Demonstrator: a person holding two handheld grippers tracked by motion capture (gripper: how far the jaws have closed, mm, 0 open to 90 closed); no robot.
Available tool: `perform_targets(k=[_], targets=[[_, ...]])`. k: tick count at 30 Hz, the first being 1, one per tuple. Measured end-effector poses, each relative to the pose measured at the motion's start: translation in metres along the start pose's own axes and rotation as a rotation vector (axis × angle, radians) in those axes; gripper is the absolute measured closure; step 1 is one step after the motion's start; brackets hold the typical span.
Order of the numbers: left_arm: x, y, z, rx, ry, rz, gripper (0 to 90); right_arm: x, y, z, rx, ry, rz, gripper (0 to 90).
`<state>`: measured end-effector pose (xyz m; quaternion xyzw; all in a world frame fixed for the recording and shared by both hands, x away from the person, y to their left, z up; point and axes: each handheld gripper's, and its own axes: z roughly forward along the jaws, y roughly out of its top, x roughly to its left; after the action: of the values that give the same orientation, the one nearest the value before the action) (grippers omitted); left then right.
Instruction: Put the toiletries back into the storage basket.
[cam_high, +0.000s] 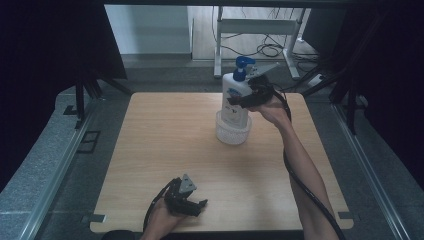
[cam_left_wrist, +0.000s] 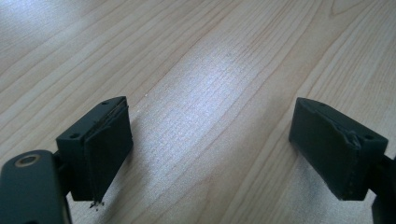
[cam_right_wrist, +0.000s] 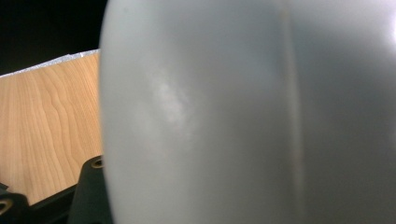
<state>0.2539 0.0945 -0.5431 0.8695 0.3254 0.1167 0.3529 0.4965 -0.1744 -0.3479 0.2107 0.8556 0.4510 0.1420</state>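
**Bottle standing in the basket, grip not yet released**

Dark curtains close both sides of the workplace, and behind it a pale floor with loose cables and a white frame is visible. Between them stands the light wooden counter (cam_high: 165, 150). Near its far edge, a little toward the far right corner, sits a small round white mesh basket (cam_high: 233, 134). A white plastic pump bottle with a blue pump head (cam_high: 235, 95) stands upright inside it, its lower part hidden by the basket wall.

The right gripper (cam_high: 239, 101) is at the middle of the bottle's body, and its fingers appear closed around it; in the right gripper view the white bottle wall (cam_right_wrist: 243, 112) is pressed very close to the camera. The left gripper (cam_high: 196, 206) rests low near the near edge of the counter, with its fingers (cam_left_wrist: 109, 149) spread wide apart and nothing between them, above bare wood.

In my judgement the placing is almost done: the bottle seems already seated in the basket. What is left is to open the right fingers and draw that hand away without tipping the bottle.
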Motion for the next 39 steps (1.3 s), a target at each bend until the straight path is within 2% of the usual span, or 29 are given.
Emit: perform_targets(k=[39], targets=[[0.0, 0.0, 0.0, 0.006, -0.001, 0.004, 12.6, -0.003, -0.048, 0.047, 0.072, 0.001, 0.019, 37.2]])
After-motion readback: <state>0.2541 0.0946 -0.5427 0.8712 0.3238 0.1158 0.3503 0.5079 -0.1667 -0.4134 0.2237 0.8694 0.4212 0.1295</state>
